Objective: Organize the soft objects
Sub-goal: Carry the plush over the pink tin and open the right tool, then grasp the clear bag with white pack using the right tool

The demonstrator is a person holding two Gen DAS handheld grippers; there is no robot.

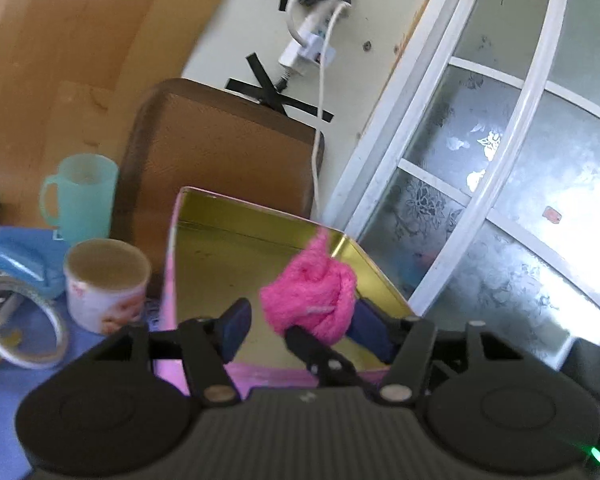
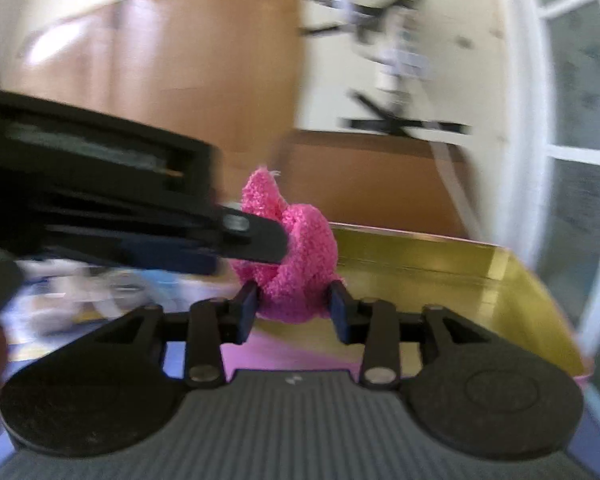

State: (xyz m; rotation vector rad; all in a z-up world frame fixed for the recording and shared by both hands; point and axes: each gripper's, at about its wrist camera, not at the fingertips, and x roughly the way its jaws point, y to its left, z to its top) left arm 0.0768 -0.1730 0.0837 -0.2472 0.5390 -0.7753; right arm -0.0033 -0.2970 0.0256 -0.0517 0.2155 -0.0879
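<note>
a bright pink fuzzy cloth (image 1: 312,292), bunched into a soft lump, hangs above the open gold-lined tin (image 1: 236,248), near the tin's right wall. in the right wrist view the same cloth (image 2: 296,256) sits between the two blue pads of the right tool (image 2: 294,304); its sides reach both pads, but the blur leaves it unclear whether they press it. the left tool (image 2: 260,240) comes in from the left of that view, one black finger tip laid against the cloth.

in the left wrist view the left tool (image 1: 300,328) stands part open: the cloth lies against its right pad and a black finger that crosses under it, while the left pad (image 1: 236,332) stands apart from it.

the tin has a pink outer rim and rests on a blue-covered table (image 1: 4,400). left of it stand a white printed cup (image 1: 108,284), a pale green mug (image 1: 82,196) and a roll of clear tape (image 1: 24,320). behind the tin lies a brown tray (image 1: 220,148), then a cream wall with black tape crosses (image 1: 276,96), a white cable (image 1: 320,120), and a white-framed frosted window (image 1: 480,184) at right.
</note>
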